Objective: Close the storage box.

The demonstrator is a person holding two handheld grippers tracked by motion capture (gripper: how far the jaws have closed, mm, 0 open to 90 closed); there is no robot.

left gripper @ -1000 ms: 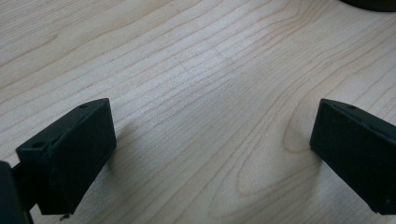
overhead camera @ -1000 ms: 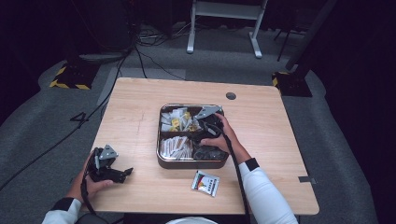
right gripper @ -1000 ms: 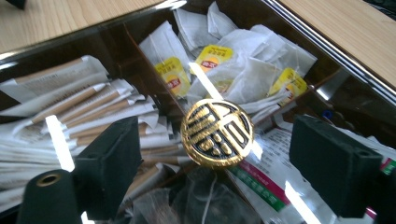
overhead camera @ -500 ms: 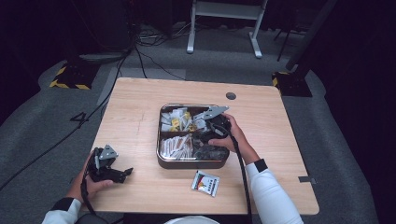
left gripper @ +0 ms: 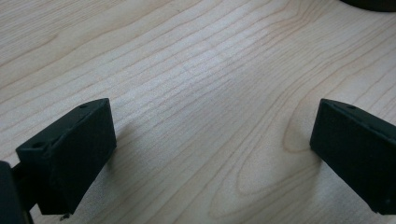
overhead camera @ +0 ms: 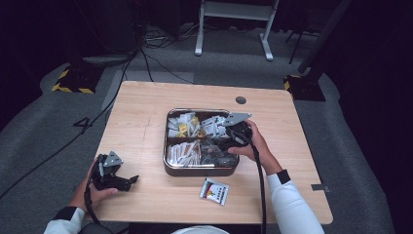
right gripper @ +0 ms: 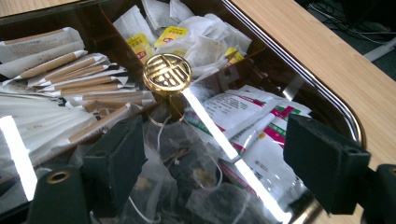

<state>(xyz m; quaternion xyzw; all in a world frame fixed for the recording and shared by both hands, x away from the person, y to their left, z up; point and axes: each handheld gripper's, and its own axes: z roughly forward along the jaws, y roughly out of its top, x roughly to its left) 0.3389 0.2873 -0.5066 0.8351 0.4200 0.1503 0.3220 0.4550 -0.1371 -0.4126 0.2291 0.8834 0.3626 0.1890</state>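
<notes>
The right gripper hovers over the right half of the square metal tray with a clear lid, jaws spread wide and empty. In the right gripper view, the round gold knob at the lid's centre lies just ahead of the right gripper, between the lines of its two jaws and apart from both. Under the lid, brown-and-white paper sticks fill one compartment, white sachets with yellow tags another, and green-and-pink printed sachets a third.

The left gripper rests low near the front left corner of the light wooden surface, well apart from the tray, jaws wide and empty over bare wood.

A single white sachet with red and yellow print lies on the surface just in front of the tray. The left and rear parts of the surface are open. Grey carpet surrounds the surface; black cables and a white metal frame stand behind it.
</notes>
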